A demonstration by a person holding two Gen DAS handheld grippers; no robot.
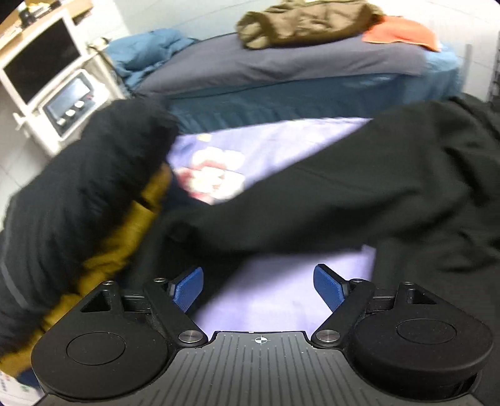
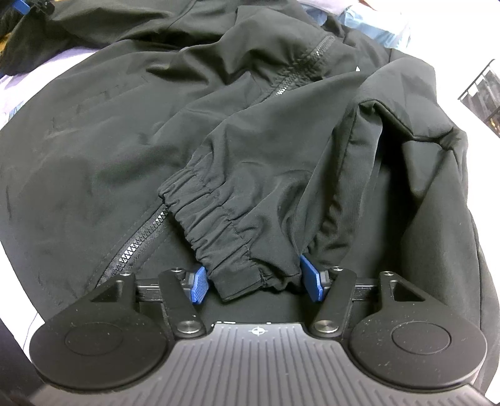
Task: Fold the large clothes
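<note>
A black zip-up jacket [image 2: 109, 140] lies spread on a lavender printed sheet [image 1: 281, 299]. Its right sleeve is folded across the front, and the elastic cuff [image 2: 225, 218] lies beside the zipper [image 2: 137, 243]. My right gripper [image 2: 254, 281] points down over that cuff, jaws apart, blue pads [image 2: 198, 285] flanking the cuff's end without pinching it. My left gripper [image 1: 258, 289] is open wide with only the sheet between its pads. The jacket [image 1: 390, 187] crosses the left wrist view. A blurred black piece with mustard lining [image 1: 93, 193] hangs at the left.
A bed with a grey-blue cover [image 1: 281, 62] stands behind, with an olive garment [image 1: 306, 22], an orange cloth [image 1: 403, 31] and a blue duvet [image 1: 150, 53] on it. A monitor [image 1: 40, 59] sits at the far left. A wire rack [image 2: 484, 96] is at the right.
</note>
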